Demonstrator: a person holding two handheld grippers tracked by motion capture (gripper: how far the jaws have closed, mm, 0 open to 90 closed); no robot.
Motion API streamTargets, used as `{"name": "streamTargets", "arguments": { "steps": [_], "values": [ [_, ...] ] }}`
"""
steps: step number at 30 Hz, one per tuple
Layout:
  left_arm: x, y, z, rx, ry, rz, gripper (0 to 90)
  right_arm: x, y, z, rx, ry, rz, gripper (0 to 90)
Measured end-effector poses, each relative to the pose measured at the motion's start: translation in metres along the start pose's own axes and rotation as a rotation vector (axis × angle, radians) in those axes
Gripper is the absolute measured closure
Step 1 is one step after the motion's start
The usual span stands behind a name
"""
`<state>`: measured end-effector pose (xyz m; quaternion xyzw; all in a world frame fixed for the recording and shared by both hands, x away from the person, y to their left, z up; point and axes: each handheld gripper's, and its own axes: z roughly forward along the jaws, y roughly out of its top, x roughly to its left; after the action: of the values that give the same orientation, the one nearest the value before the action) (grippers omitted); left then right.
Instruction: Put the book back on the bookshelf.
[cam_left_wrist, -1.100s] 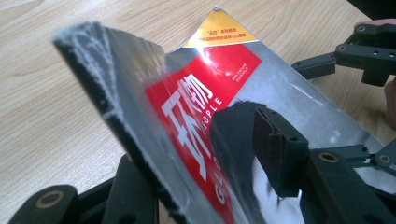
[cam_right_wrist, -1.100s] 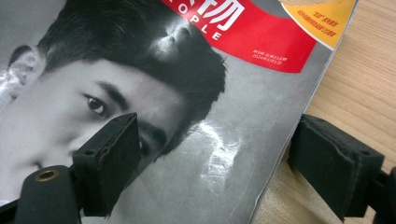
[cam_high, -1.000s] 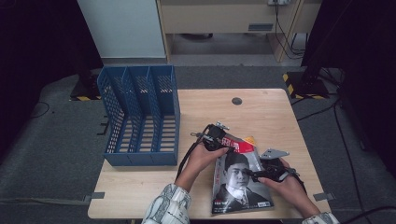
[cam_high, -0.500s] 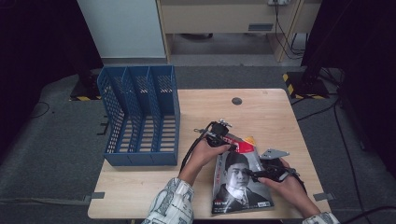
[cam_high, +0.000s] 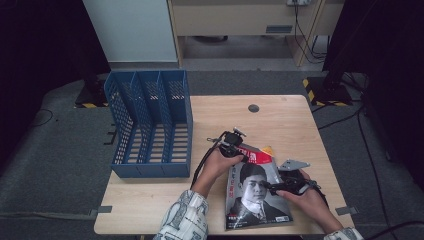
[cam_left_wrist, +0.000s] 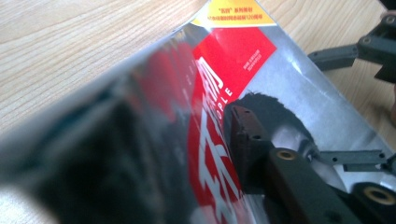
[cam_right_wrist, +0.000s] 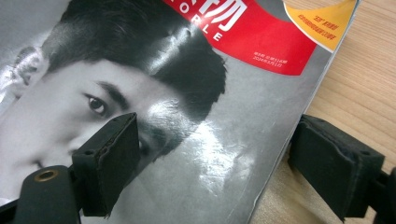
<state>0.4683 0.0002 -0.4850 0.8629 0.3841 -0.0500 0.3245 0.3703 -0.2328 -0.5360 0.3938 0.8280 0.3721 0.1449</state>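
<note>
The magazine lies at the near edge of the table. The right gripper, jaws spread wide, straddles its right edge. The left gripper pinches its far top corner, lifting it. Farther left stands a blue file rack.

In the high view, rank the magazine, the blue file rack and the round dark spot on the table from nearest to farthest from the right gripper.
1. Magazine: right under the right gripper.
2. Round dark spot: ahead, toward the table's far edge.
3. Blue file rack: far left side.
</note>
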Motion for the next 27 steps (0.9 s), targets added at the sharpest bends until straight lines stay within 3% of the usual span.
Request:
{"name": "streamTargets", "arguments": {
  "steps": [7, 17, 22, 27],
  "values": [
    [-0.015, 0.000, -0.009, -0.056, 0.037, 0.021, 81.3, -0.003, 0.000, -0.003, 0.012, 0.008, 0.020, 16.7],
    [-0.031, 0.007, -0.019, -0.082, -0.011, 0.034, 83.8, -0.017, 0.001, -0.018, -0.037, -0.038, 0.060, 23.6],
    [-0.035, 0.010, -0.022, -0.101, -0.051, 0.009, 85.3, -0.023, 0.000, -0.021, -0.036, -0.062, 0.087, 23.6],
    [-0.039, 0.011, -0.027, -0.129, -0.107, -0.019, 86.4, -0.033, 0.000, -0.030, -0.073, -0.091, 0.132, 24.2]
  ]
}}
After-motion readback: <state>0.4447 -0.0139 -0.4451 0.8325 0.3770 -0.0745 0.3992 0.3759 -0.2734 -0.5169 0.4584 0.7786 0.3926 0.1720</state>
